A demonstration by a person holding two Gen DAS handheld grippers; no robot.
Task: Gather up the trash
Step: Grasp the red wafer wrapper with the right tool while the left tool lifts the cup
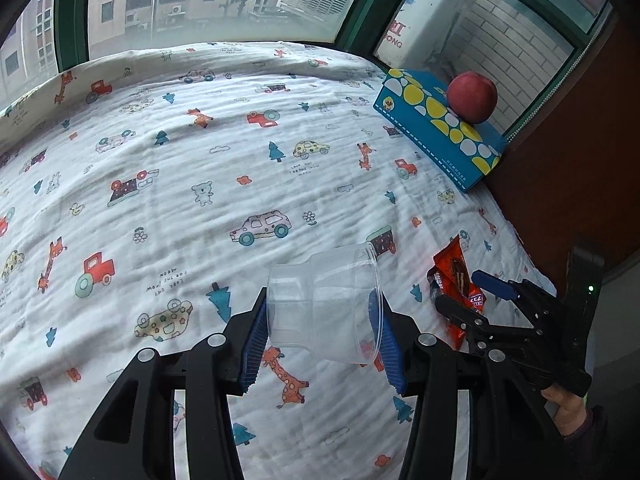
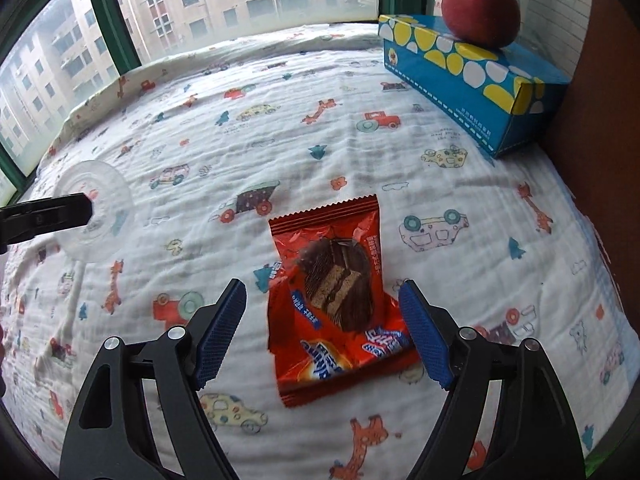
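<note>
**Wrapper lined up for the right gripper**

While the left gripper [image 1: 322, 344] clamps a clear plastic cup [image 1: 324, 304] tipped on its side above the printed bedsheet [image 1: 200, 160], the right gripper [image 2: 322, 332] hangs over an orange snack wrapper [image 2: 332, 300] lying flat on the sheet. Its jaws stand wide, one blue pad on each side of the wrapper, not touching it. To do this well, lower until the pads straddle the wrapper's middle, press lightly into the soft sheet, then close so the thin foil bunches without snagging cloth. An apple [image 2: 480, 12] sits on a blue box [image 2: 472, 80], well apart.
</note>
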